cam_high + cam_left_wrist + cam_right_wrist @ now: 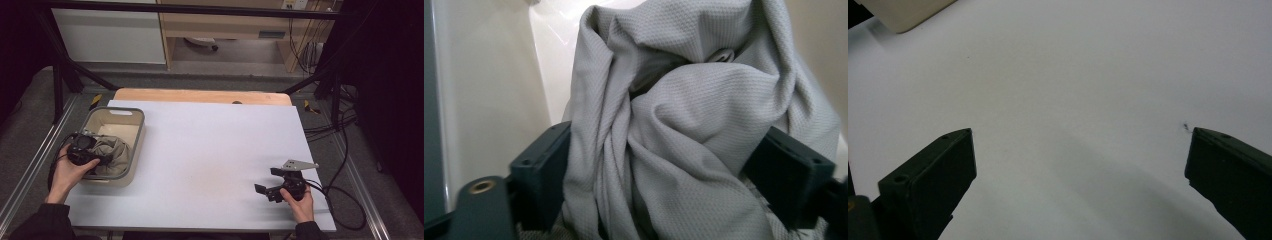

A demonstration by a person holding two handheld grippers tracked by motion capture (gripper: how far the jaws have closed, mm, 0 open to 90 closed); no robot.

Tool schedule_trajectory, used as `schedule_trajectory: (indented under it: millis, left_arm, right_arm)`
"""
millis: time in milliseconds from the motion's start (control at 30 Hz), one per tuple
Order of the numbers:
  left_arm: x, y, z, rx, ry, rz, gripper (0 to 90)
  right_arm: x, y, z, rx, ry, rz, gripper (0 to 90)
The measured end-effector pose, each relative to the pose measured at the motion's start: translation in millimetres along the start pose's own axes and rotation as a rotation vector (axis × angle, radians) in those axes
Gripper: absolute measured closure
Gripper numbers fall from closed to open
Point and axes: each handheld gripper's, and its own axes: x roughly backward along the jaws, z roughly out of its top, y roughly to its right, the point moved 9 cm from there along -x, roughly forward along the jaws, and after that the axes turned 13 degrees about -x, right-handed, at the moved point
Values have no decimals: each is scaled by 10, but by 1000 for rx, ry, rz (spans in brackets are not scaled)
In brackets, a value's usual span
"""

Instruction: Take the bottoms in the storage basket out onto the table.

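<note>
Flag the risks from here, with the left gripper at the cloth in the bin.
1. The left gripper has its jaws wide around a thick bunch of the grey cloth; closing may catch only some folds, and the rest could slip out.
2. The cloth sits inside the bin, so a lift might drag the bin along.

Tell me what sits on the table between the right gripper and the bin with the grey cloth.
Nothing: in the high view, only bare white table lies between the right gripper and the bin holding the grey cloth. The right gripper view agrees.

Grey fine-weave cloth [694, 130], cream bin [127, 121] with grey rim, white table [210, 150]
</note>
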Motion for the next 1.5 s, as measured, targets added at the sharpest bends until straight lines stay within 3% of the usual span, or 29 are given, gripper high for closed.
schedule_trajectory:
  millis: [733,1033,1500]
  left_arm:
    - [-27,9,-17,-29,-60,23,539]
    - [-26,5,-16,-37,-60,31,677]
    - [2,-13,3,-8,-16,33,723]
  right_arm:
    - [3,-1,0,-1,0,0,6]
    - [2,-1,-1,-1,-1,0,6]
    - [0,3,-1,0,-1,-1,6]
